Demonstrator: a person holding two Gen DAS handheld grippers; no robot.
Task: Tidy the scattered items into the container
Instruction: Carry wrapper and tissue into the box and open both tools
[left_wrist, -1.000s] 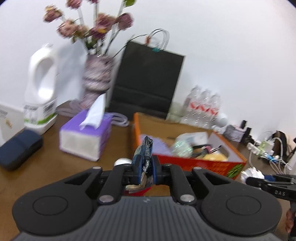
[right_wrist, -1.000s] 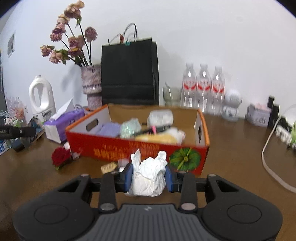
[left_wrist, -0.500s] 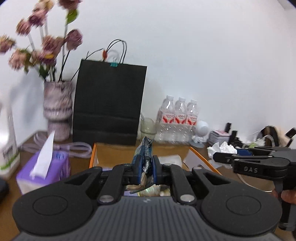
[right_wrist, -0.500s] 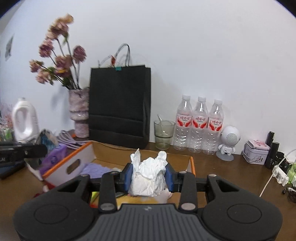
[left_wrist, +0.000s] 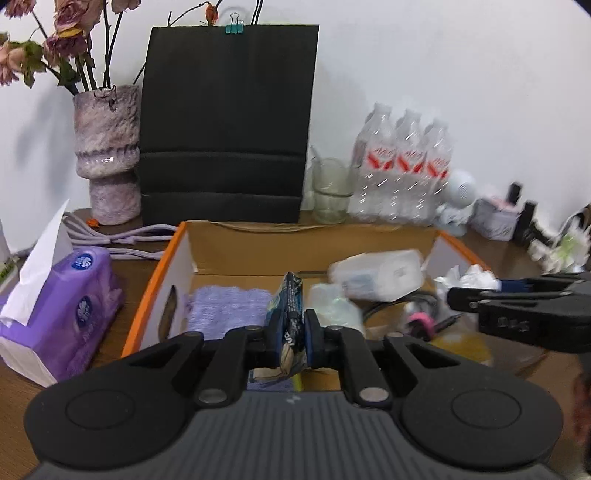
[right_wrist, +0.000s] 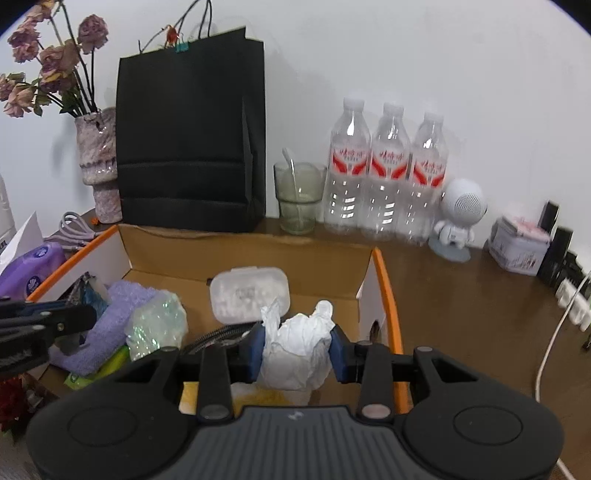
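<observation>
Left gripper (left_wrist: 291, 334) is pinching a dark blue packet (left_wrist: 290, 306) over the orange box (left_wrist: 155, 277). Right gripper (right_wrist: 297, 349) is over the box too, with its jaws just opening around a crumpled white tissue (right_wrist: 297, 345) still sitting between them. Both things are hanging above the stuff inside the box.

Both loads have been carried over the box (right_wrist: 388, 288). The right gripper (right_wrist: 297, 349) jaws have just been opening, crumpled tissue (right_wrist: 295, 354) between them.
</observation>
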